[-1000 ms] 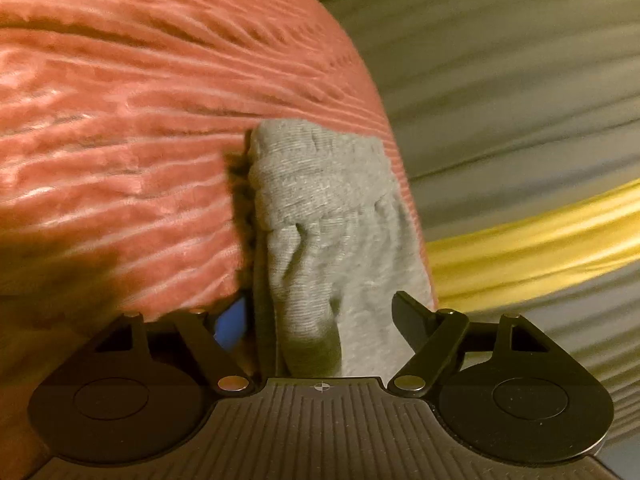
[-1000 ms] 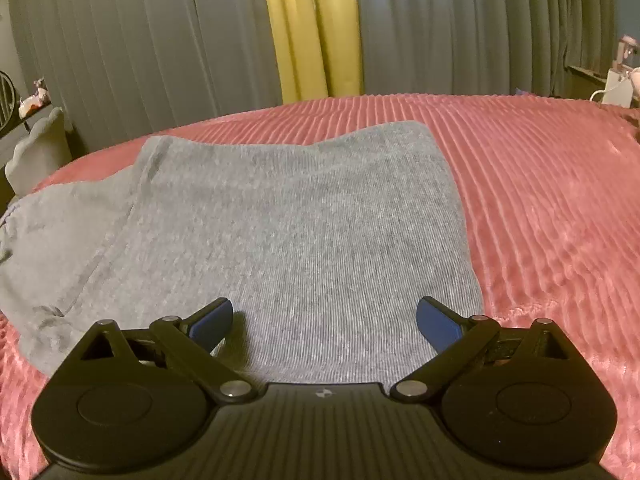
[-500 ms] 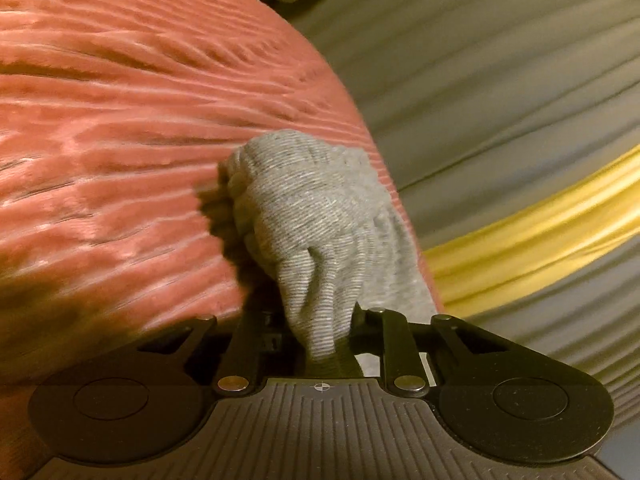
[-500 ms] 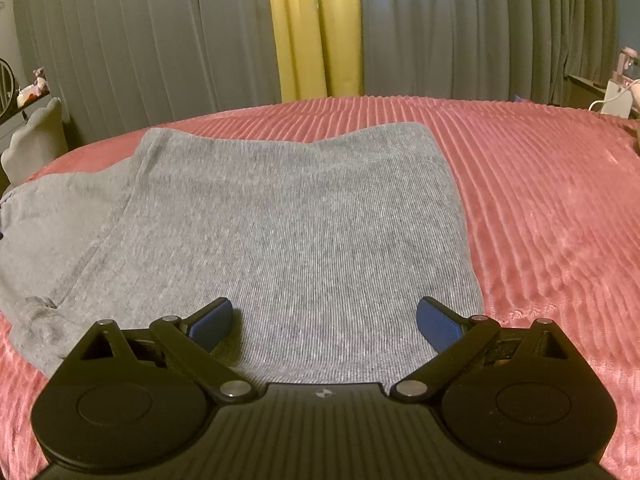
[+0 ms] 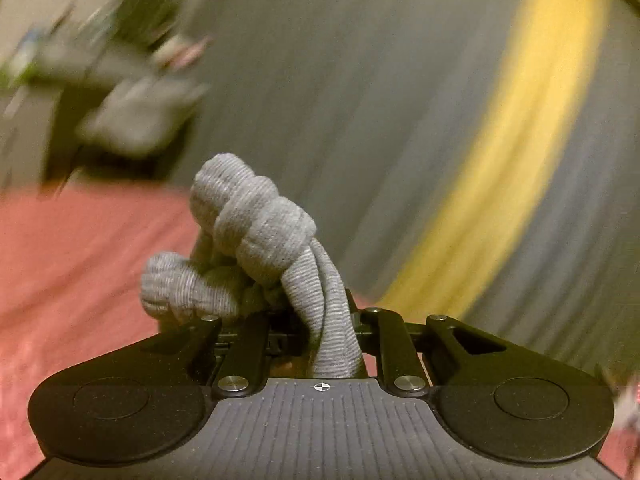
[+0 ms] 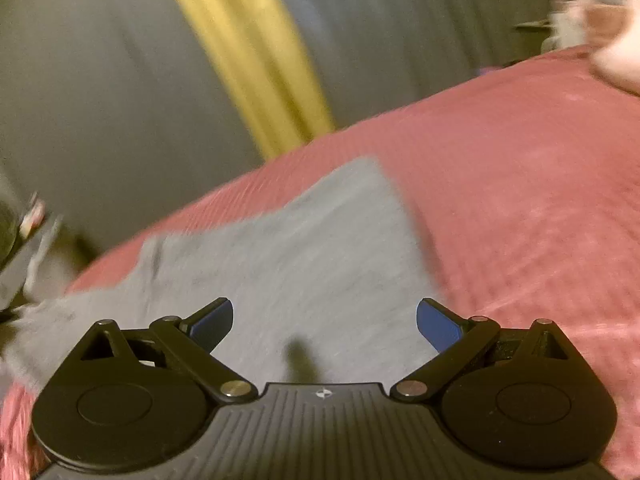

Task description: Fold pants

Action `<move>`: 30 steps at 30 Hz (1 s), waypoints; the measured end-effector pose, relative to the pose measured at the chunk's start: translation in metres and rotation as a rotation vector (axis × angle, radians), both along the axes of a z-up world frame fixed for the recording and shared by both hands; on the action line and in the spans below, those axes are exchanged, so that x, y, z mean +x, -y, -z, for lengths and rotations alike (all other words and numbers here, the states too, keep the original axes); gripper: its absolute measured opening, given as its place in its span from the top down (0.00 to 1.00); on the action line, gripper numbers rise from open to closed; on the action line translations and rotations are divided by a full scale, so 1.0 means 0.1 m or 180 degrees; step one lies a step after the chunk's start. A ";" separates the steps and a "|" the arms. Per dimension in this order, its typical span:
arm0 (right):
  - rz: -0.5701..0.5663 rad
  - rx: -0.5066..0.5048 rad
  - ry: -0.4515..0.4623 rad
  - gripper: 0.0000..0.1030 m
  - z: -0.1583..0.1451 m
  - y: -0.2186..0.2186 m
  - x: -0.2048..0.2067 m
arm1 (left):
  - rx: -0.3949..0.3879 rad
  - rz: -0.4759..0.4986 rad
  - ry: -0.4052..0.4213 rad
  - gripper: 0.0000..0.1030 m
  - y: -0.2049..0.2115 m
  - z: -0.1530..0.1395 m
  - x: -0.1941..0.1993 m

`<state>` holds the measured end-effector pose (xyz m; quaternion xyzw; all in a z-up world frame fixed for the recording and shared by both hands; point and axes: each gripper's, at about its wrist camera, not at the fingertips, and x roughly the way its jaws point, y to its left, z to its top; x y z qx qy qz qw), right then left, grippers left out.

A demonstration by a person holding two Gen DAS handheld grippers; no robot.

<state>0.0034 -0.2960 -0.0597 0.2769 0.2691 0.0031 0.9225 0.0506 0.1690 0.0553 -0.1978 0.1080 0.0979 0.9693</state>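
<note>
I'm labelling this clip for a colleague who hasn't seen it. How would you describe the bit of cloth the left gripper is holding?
Start from the pinkish-red bedspread. Above it, the left gripper is shut on a bunched end of the grey pants. This end is lifted and wadded into ribbed rolls, unlike the rest of the pants, which the right wrist view shows lying flat on the bed.

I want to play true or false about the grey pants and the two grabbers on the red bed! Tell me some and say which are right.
1. The left gripper is shut on a bunched end of the grey pants. True.
2. The right gripper is squeezing the pants too. False: its blue fingers are spread wide apart, holding nothing.
3. The pants lie on a red bedspread. True.
4. The curtain behind the bed is all yellow. False: it is mostly grey with one yellow stripe.
</note>
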 end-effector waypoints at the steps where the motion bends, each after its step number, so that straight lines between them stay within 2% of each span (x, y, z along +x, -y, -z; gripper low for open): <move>1: 0.0119 0.0051 -0.0018 0.04 0.00 0.07 -0.02 | 0.0277 0.0153 0.0112 0.83 0.25 -0.13 -0.03; 4: 0.0377 0.0294 -0.0033 0.04 0.02 0.26 -0.08 | 0.1007 0.0756 0.0348 0.81 1.04 -0.32 -0.09; 6: 0.0500 0.0373 0.0013 0.04 0.01 0.32 -0.14 | 0.1350 0.1218 0.0343 0.78 1.53 -0.27 -0.11; 8: 0.0551 0.0436 0.0059 0.04 -0.01 0.36 -0.19 | 0.1530 0.1674 0.0079 0.57 1.96 -0.07 -0.09; 9: 0.0543 0.0472 0.0076 0.04 -0.03 0.38 -0.20 | 0.1640 0.1868 -0.0107 0.50 2.13 0.08 -0.07; 10: 0.0527 0.0492 0.0088 0.04 -0.03 0.37 -0.21 | 0.1855 0.2065 -0.0461 0.37 2.34 0.29 -0.04; 12: 0.0493 0.0510 0.0122 0.04 -0.05 0.38 -0.27 | 0.2094 0.2349 -0.1064 0.37 2.61 0.68 -0.01; 13: 0.0461 0.0536 0.0147 0.04 -0.07 0.39 -0.29 | 0.2163 0.2441 -0.1244 0.38 2.69 0.82 -0.06; 14: 0.0412 0.0571 0.0153 0.04 -0.07 0.38 -0.29 | 0.2227 0.2452 -0.1338 0.37 2.72 0.91 -0.11; 16: 0.0319 0.0667 0.0139 0.04 -0.08 0.39 -0.30 | 0.2283 0.2339 -0.1305 0.33 2.67 0.95 -0.24; 18: 0.0163 0.0882 0.0103 0.04 -0.06 0.37 -0.28 | 0.2060 0.2167 -0.1228 0.23 2.47 0.83 -0.28; 20: -0.0026 0.1179 0.0092 0.04 -0.04 0.35 -0.26 | 0.1603 0.1781 -0.1178 0.12 2.26 0.64 -0.22; 22: -0.0152 0.1551 0.0130 0.04 -0.03 0.30 -0.23 | 0.1026 0.1334 -0.1149 0.12 1.89 0.48 -0.13; 24: -0.0223 0.1857 -0.0004 0.04 0.03 0.23 -0.16 | 0.0637 0.1058 -0.1152 0.12 1.59 0.40 -0.10; 27: -0.0158 0.1931 -0.0458 0.04 0.19 0.10 -0.01 | 0.0418 0.0736 -0.1276 0.09 1.30 0.41 0.02; 30: -0.0165 0.2022 -0.0492 0.04 0.21 0.01 0.08 | 0.0005 0.0755 -0.1413 0.09 1.11 0.56 0.03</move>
